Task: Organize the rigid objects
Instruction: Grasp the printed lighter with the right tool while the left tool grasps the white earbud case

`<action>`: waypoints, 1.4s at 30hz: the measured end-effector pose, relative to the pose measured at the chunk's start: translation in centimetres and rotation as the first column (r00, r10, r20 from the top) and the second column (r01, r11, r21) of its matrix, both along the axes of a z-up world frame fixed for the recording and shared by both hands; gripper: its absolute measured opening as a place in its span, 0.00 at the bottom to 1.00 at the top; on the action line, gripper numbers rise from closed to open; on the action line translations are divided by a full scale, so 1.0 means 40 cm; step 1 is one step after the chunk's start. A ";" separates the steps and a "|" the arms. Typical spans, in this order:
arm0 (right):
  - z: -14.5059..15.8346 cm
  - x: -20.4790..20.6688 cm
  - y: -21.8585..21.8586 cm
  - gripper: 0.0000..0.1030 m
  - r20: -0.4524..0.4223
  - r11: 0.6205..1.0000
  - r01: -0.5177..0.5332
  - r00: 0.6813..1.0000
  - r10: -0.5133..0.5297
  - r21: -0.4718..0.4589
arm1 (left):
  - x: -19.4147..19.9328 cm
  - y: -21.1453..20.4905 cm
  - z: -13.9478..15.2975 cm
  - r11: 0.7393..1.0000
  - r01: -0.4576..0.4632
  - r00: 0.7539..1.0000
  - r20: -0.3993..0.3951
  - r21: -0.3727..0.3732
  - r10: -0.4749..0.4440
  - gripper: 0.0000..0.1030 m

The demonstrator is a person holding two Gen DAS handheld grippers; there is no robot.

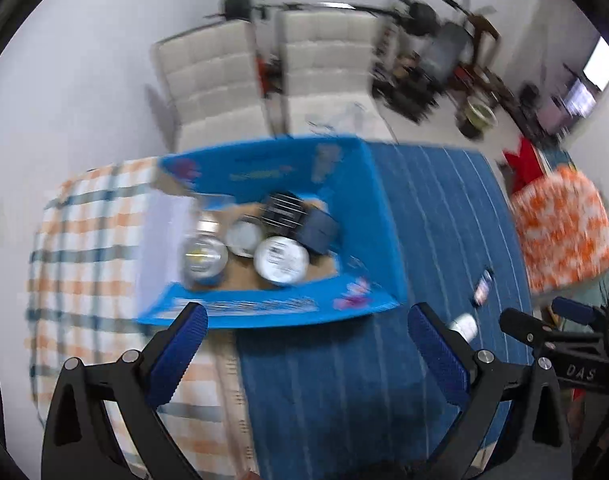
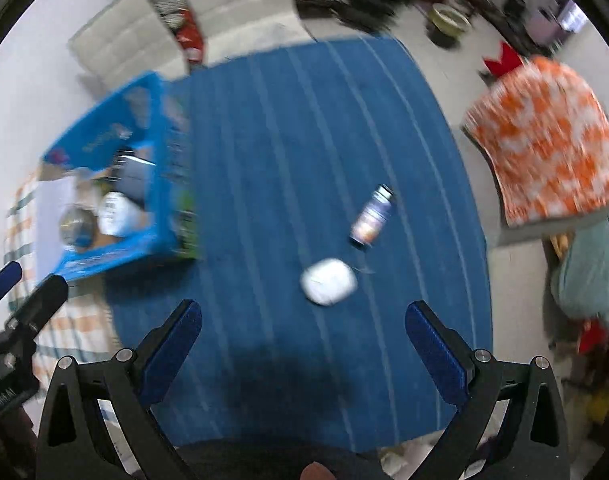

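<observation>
Your left gripper and right gripper both hang spread wide, gripping nothing. The white case and small bottle lie on the blue cloth, right of the blue box that holds several round tins.

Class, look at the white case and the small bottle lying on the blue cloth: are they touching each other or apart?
Apart. The right wrist view shows a strip of blue cloth between the white case and the small bottle.
</observation>
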State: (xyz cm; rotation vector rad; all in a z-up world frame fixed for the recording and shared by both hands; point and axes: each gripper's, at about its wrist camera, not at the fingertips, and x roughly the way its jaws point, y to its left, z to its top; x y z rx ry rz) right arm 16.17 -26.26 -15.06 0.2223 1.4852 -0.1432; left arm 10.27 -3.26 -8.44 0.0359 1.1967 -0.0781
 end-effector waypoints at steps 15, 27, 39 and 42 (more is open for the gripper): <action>-0.350 -0.018 -0.365 0.97 -0.197 0.984 0.177 0.965 -0.175 -0.007 | 0.027 -0.465 -0.321 0.957 0.289 0.940 -0.191 0.004 -0.283 1.00; -0.431 -0.001 -0.442 0.95 -0.153 0.970 0.237 0.962 -0.227 0.051 | 0.025 -0.647 -0.535 0.906 0.423 0.852 -0.329 -0.022 -0.407 1.00; -0.442 0.077 -0.354 0.70 -0.104 0.946 0.277 0.959 -0.262 0.168 | 0.076 -0.567 -0.560 0.980 0.200 0.926 -0.327 0.002 -0.189 0.50; -0.449 0.103 -0.299 0.69 -0.101 0.971 0.235 0.968 -0.229 0.048 | 0.090 -0.526 -0.560 0.994 0.108 0.941 -0.322 -0.005 -0.104 0.49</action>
